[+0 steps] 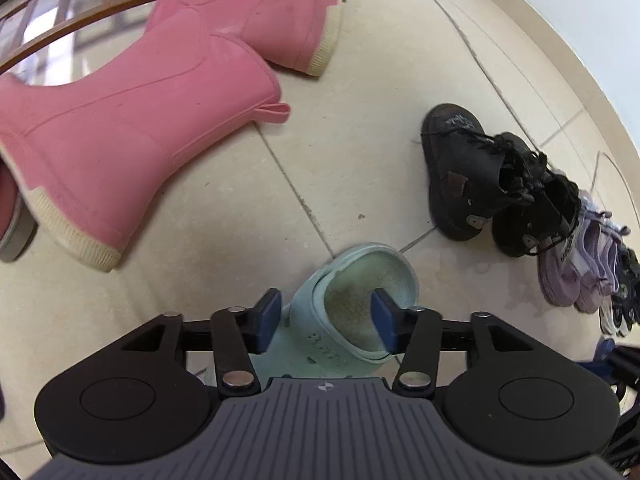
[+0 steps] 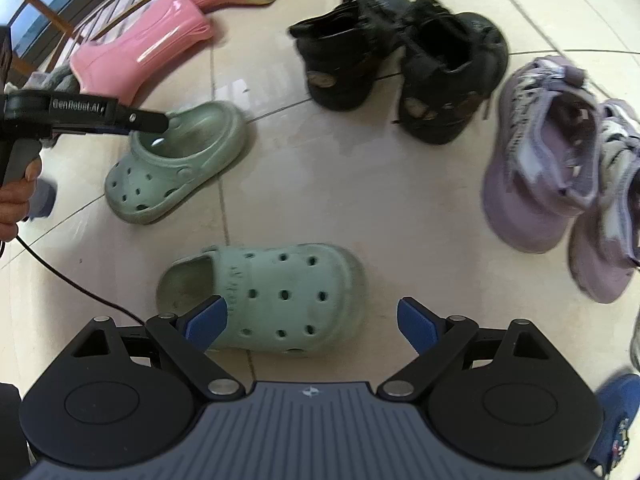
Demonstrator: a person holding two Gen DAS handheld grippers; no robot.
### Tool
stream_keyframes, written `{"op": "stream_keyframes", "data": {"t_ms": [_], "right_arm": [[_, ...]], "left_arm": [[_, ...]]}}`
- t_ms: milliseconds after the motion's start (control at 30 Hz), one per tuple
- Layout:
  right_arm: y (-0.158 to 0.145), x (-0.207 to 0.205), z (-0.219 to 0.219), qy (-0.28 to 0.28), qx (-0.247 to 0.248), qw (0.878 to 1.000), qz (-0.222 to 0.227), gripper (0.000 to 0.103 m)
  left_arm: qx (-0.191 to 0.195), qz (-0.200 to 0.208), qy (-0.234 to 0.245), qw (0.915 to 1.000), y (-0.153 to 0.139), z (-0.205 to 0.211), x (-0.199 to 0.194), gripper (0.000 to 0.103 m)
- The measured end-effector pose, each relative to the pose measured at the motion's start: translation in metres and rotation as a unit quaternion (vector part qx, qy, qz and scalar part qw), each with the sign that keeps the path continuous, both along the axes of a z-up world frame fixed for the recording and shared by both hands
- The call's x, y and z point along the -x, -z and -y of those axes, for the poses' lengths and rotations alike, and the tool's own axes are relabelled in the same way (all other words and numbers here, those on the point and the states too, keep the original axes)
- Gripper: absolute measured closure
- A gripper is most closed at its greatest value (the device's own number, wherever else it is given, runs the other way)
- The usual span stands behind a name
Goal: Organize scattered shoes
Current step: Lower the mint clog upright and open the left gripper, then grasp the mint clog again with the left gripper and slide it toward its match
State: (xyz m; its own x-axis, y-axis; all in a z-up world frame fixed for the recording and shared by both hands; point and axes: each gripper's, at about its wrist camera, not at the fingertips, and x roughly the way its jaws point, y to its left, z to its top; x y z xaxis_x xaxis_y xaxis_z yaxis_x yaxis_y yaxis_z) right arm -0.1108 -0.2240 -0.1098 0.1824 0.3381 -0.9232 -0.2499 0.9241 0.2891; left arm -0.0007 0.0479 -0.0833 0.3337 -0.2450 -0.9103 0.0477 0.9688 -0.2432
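- Left wrist view: left gripper (image 1: 324, 316) points down over a mint clog (image 1: 352, 300) on the tile floor (image 1: 360, 140).
- Its right finger sits inside the clog's heel opening and its left finger stands outside the clog's wall; the pads appear clear of the wall, so the jaws stand apart around it.
- Right wrist view: right gripper (image 2: 312, 320) hangs with jaws wide apart, holding nothing, above the second clog (image 2: 272, 296), which lies sideways on the floor.
- First clog sits upright, up and left of the second clog, with the left gripper's finger in its opening.
- Black shoes (image 2: 404, 64) stand side by side beyond the clogs.
- Purple sneakers (image 2: 560, 176) stand just right of the black shoes.
- Pink boots (image 1: 132, 120) lie on their sides near a wooden railing (image 1: 60, 28).
- Blue shoe (image 2: 618, 416) shows at the lower right edge.
- A hand (image 2: 16, 200) grips the left gripper's handle.
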Motion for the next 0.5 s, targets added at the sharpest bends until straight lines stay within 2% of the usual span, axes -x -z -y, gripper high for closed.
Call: {"op": "stream_keyframes", "data": {"t_ms": [167,267,400,500], "right_arm": [[0.009,0.003,-0.020,-0.024,0.014,1.000,-0.004,0.007],[0.012,0.003,-0.023,-0.025,0.018,1.000,-0.004,0.004],[0.011,0.002,-0.019,-0.023,0.023,0.999,0.003,0.004],[0.009,0.001,-0.014,-0.020,0.029,0.999,0.009,0.004]], "left_arm": [[-0.010,-0.018,-0.022,0.9996,-0.004,-0.002,0.012,0.044],[-0.010,-0.033,-0.029,0.9990,-0.002,-0.001,0.018,0.044],[0.014,-0.055,-0.043,0.9975,-0.006,-0.003,0.031,0.044],[0.026,-0.066,-0.034,0.9969,-0.007,-0.002,0.039,0.044]]}}
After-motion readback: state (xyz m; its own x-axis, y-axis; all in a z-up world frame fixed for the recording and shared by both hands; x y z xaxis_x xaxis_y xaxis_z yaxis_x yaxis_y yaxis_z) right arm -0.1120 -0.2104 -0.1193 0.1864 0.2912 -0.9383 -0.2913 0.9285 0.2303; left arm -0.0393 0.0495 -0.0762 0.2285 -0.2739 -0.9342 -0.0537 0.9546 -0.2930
